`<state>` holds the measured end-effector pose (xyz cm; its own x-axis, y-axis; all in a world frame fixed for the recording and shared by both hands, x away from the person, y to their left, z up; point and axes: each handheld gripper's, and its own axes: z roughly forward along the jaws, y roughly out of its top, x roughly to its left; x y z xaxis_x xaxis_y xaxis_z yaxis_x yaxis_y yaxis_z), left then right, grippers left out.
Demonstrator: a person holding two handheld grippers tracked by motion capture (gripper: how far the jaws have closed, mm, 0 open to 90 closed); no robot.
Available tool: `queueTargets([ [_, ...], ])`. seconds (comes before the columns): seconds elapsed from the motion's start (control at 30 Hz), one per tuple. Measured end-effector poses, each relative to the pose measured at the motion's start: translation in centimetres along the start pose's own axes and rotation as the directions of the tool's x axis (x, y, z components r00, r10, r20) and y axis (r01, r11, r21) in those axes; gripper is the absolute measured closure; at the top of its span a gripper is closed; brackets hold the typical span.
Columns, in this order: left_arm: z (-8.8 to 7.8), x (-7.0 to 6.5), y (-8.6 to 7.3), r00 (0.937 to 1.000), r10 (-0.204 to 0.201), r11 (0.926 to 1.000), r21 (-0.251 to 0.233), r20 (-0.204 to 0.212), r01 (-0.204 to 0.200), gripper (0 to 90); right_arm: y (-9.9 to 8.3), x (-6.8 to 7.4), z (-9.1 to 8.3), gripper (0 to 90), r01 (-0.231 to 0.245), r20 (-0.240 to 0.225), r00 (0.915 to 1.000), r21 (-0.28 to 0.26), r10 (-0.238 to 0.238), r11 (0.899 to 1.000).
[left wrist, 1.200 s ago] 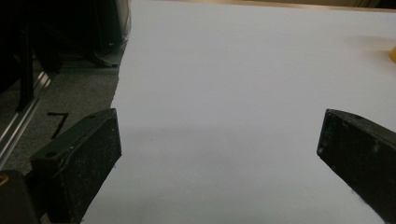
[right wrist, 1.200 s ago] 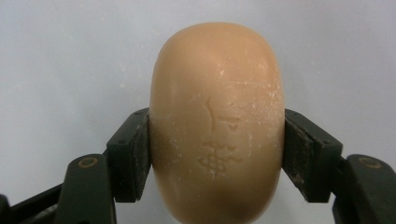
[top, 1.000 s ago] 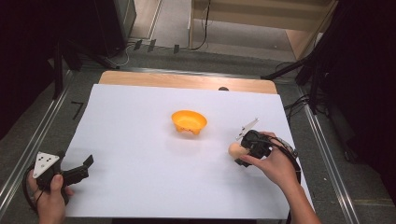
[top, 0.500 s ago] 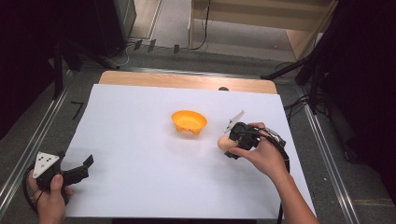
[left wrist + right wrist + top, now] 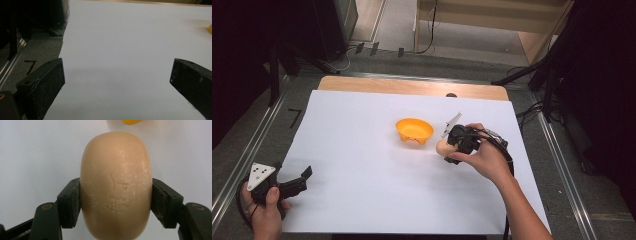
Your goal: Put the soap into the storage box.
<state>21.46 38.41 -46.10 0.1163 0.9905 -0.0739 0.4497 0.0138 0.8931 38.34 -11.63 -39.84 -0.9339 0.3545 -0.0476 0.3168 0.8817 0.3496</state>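
Right tongs grip a tan soap bar beside the orange bowl.

On the white-covered worktop (image 5: 362, 150), the right tongs (image 5: 446, 151) are clenched on the oval soap bar (image 5: 116, 185), a jaw pressed to each side, just at 4 o'clock of the orange bowl (image 5: 414, 130). The left tongs (image 5: 304, 176) rest released, jaws wide apart, at the sheet's 8 o'clock corner.

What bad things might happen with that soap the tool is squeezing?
The soap bar is rounded and smooth, and the right tool pinches only its lower sides, so it might squirt out. It hangs just beside the orange bowl, so a drop could miss or knock the bowl. A hard squeeze might dent the soap.
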Motion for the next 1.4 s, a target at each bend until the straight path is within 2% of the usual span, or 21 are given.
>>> queueTargets([
  [0.37,0.0,0.0,0.0,1.0,-0.001,1.0,0.0,0.001,0.001,0.5,1.7,-0.5,-0.3,33.1,0.052,0.003,0.9986,-0.021,-0.052,0.998],
  [0.43,0.0,0.0,0.0,1.0,-0.002,1.0,0.0,0.001,0.002,0.5,2.1,-0.5,-0.4,33.0,0.045,0.002,0.999,-0.016,-0.045,0.999],
  [0.6,0.0,0.0,0.0,1.0,-0.002,1.0,0.0,0.002,0.002,0.5,3.0,-0.7,-0.4,33.0,0.069,0.002,0.9976,-0.023,-0.069,0.997],
  [0.63,0.0,0.0,0.0,1.0,-0.002,1.0,-0.001,0.002,0.002,0.5,3.1,-0.6,-0.4,33.0,0.059,0.001,0.9982,-0.021,-0.059,0.998],
  [0.83,0.0,0.0,0.0,1.0,-0.002,1.0,0.0,0.002,0.002,0.5,4.1,-0.8,-0.5,33.0,0.078,0.005,0.9969,-0.027,-0.078,0.997],
  [1.03,0.0,0.0,0.0,1.0,-0.001,1.0,0.0,0.003,0.001,0.5,4.9,-1.0,-0.5,33.0,0.073,0.002,0.9973,-0.038,-0.073,0.997],
  [1.17,0.0,0.0,0.0,1.0,-0.002,1.0,0.0,0.003,0.002,0.5,5.5,-1.3,-0.4,33.0,0.101,0.0,0.9948,-0.041,-0.102,0.994],
  [1.4,0.0,0.0,0.0,1.0,-0.002,1.0,0.0,0.004,0.002,0.5,6.8,-1.4,-0.4,33.0,0.119,0.003,0.9929,-0.049,-0.119,0.992],
])
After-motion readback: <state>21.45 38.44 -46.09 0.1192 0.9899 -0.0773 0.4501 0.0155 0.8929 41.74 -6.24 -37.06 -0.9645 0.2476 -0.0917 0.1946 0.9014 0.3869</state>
